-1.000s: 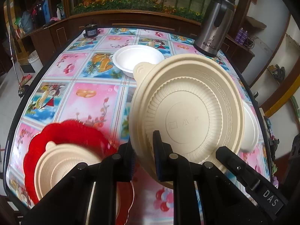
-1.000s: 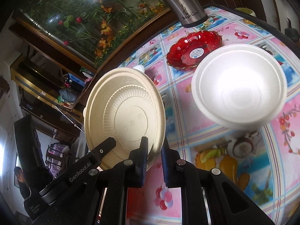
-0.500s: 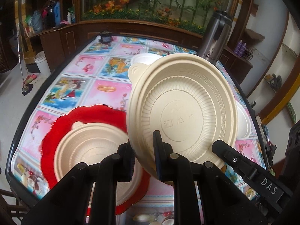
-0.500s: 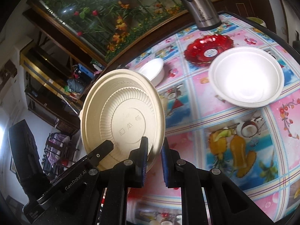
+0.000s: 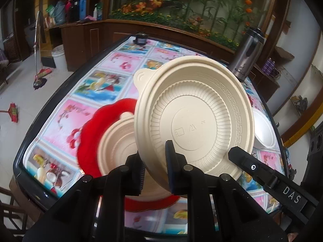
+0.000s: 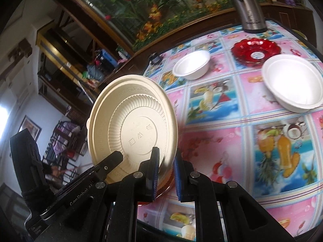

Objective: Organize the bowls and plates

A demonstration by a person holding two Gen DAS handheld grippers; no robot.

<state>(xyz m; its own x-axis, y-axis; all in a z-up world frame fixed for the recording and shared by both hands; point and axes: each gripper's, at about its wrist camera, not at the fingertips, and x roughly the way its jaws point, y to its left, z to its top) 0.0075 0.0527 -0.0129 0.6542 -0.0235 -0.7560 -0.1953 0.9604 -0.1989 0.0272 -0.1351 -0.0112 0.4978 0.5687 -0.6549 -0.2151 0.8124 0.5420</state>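
A beige plastic plate (image 5: 193, 121) hangs tilted above the table, its ribbed underside facing the cameras. My left gripper (image 5: 154, 157) is shut on its near rim, and my right gripper (image 6: 166, 157) is shut on the same plate (image 6: 133, 129) a little further along the rim. Below it, near the table's front left corner, lies a red scalloped plate (image 5: 92, 133) with a second beige plate (image 5: 117, 143) stacked on it. The held plate partly hides both. A large white bowl (image 6: 292, 84), a small white bowl (image 6: 191, 64) and a red glass dish (image 6: 256, 50) stand further back.
A steel thermos (image 5: 248, 54) stands at the table's far right edge, and a small dark object (image 5: 141, 39) sits at the far edge. The flowered tablecloth (image 6: 232, 137) covers the table. Beyond it are wooden cabinets, a white bucket (image 5: 59, 57) and brooms on the floor.
Both grippers have carried the beige plate toward the near left corner, so it now hangs over the red plate and its beige plate. The white bowls and thermos look further away.
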